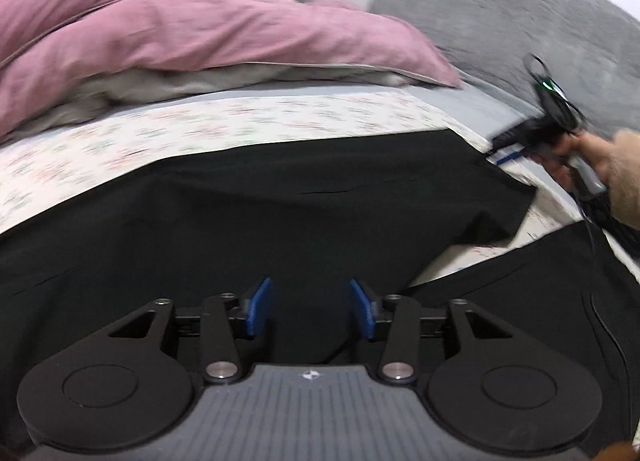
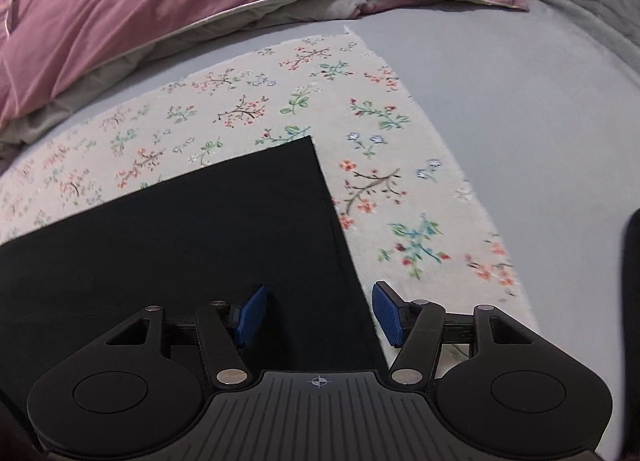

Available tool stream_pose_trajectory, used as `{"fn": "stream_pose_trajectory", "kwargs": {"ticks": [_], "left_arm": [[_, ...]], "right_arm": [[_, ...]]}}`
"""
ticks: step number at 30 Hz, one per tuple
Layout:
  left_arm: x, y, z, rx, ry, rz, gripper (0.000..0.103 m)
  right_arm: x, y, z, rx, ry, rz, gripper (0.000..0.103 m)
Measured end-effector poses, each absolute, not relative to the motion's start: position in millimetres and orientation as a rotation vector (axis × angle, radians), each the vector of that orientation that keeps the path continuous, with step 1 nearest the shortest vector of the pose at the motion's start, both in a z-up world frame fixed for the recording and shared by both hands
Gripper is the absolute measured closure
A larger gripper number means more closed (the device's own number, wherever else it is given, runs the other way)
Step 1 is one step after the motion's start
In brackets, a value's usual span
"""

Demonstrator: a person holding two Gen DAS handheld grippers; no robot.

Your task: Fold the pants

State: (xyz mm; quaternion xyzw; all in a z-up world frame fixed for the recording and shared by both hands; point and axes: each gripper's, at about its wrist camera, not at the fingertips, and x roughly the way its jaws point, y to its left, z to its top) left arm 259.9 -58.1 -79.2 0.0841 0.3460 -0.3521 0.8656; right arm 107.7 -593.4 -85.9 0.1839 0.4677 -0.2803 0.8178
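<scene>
Black pants (image 1: 248, 197) lie flat across the bed's floral cloth (image 2: 384, 165), long axis running sideways; the open right claw (image 2: 318, 315) straddles their end edge, the open left claw (image 1: 310, 309) hovers mid-fabric.

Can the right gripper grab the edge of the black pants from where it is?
Probably yes. The right gripper is open, and the edge of the black pants runs between its blue fingers on the flowered cloth. Nothing blocks it.
</scene>
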Motion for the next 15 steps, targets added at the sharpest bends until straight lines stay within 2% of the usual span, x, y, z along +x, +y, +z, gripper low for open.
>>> {"fn": "stream_pose_trajectory", "kwargs": {"ticks": [1, 3, 4, 5, 8, 15], "left_arm": [[260, -71, -84, 0.211, 0.710, -0.756, 0.028], [259, -94, -93, 0.260, 0.703, -0.789, 0.028], [260, -103, -98, 0.265, 0.712, -0.797, 0.028], [262, -111, -102, 0.262, 0.724, -0.803, 0.028], [266, -121, -106, 0.235, 0.730, -0.827, 0.028], [265, -132, -105, 0.191, 0.798, -0.960, 0.028]], "right_arm": [[110, -592, -89, 0.374, 0.980, -0.603, 0.044], [117, -589, -92, 0.335, 0.950, -0.611, 0.058], [120, -586, -92, 0.311, 0.948, -0.591, 0.086], [125, -582, -91, 0.278, 0.958, -0.559, 0.099], [144, -576, -86, 0.129, 0.996, -0.533, 0.099], [173, -613, -78, 0.101, 0.975, -0.614, 0.098]]}}
